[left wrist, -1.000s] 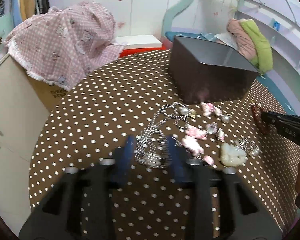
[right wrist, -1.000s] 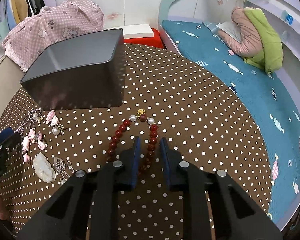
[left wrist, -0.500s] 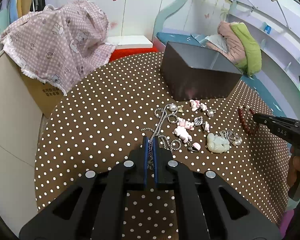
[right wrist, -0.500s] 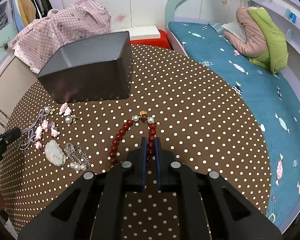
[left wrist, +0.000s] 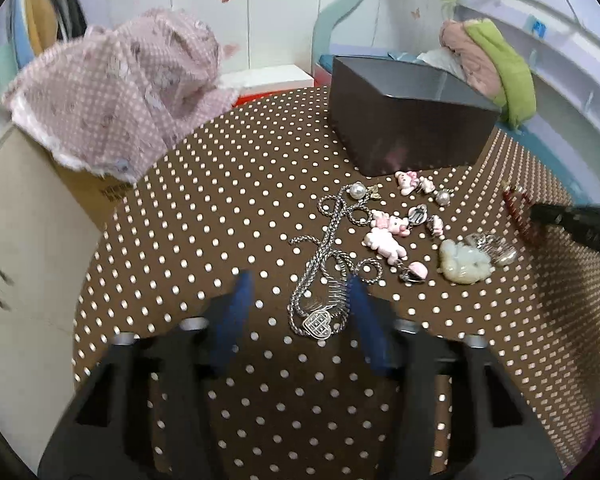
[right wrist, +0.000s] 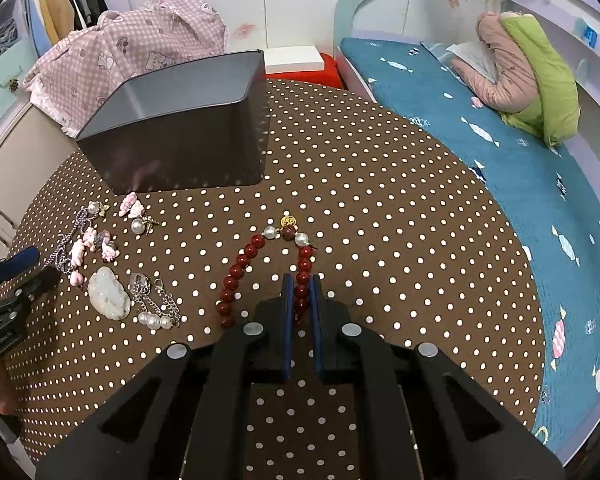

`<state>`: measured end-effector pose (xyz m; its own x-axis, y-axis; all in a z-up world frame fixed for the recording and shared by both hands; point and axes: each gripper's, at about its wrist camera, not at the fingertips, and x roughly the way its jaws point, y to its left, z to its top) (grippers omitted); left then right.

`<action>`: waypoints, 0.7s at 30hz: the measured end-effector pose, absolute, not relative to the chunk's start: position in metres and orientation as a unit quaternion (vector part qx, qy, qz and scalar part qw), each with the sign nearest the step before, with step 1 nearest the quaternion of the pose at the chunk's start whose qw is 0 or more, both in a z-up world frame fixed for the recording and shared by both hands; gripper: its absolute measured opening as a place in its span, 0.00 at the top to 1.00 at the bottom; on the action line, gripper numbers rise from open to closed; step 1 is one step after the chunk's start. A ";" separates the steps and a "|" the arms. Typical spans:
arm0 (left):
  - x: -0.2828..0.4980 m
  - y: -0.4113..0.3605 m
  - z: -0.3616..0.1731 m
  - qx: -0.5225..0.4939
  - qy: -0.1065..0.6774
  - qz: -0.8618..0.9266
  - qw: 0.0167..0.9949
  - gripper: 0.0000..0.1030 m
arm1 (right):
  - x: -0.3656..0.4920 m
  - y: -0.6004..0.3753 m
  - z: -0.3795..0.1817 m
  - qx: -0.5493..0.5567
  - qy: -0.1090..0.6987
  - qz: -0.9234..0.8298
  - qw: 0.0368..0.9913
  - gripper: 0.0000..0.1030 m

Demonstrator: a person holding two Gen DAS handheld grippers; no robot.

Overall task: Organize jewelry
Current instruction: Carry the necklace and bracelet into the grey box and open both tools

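A silver chain necklace [left wrist: 324, 264] with a heart pendant lies on the brown dotted table. My left gripper [left wrist: 300, 288] is open, its blue fingers on either side of the pendant. My right gripper [right wrist: 301, 280] is shut on a red bead bracelet [right wrist: 236, 272], which lies in a loop on the table. The bracelet also shows at the right of the left wrist view [left wrist: 518, 216]. A dark grey box [right wrist: 180, 132] stands open behind the jewelry; it also shows in the left wrist view [left wrist: 408, 120].
Pink charms [left wrist: 386, 236], pearl pieces [right wrist: 154, 318] and a pale jade pendant [right wrist: 108, 294] lie between the grippers. A pink checked cloth [left wrist: 120, 88] covers a cabinet at the left. A bed with a teal cover [right wrist: 520, 160] runs along the table's right.
My left gripper has opened and let go of the silver chain, which now lies between its fingers. My right gripper stays shut on the red bracelet.
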<state>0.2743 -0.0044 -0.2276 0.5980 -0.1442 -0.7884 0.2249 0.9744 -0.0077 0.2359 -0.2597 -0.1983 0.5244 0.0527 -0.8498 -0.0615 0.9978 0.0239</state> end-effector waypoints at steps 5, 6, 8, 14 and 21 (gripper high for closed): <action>0.272 -0.008 -0.222 0.016 0.451 -0.145 0.881 0.96 | 0.234 -0.258 -0.193 -0.012 0.482 0.042 0.875 0.94; 0.270 -0.009 -0.220 0.012 0.449 -0.152 0.880 0.96 | 0.234 -0.257 -0.192 -0.014 0.481 0.043 0.876 0.94; 0.266 -0.009 -0.212 0.012 0.441 -0.156 0.884 0.96 | 0.232 -0.256 -0.188 -0.018 0.477 0.045 0.878 0.94; 0.259 0.000 -0.168 -0.002 0.401 -0.169 0.900 0.96 | 0.225 -0.255 -0.163 -0.035 0.452 0.051 0.890 0.94; 0.257 0.015 -0.114 -0.003 0.349 -0.179 0.920 0.96 | 0.217 -0.252 -0.139 -0.048 0.428 0.058 0.901 0.94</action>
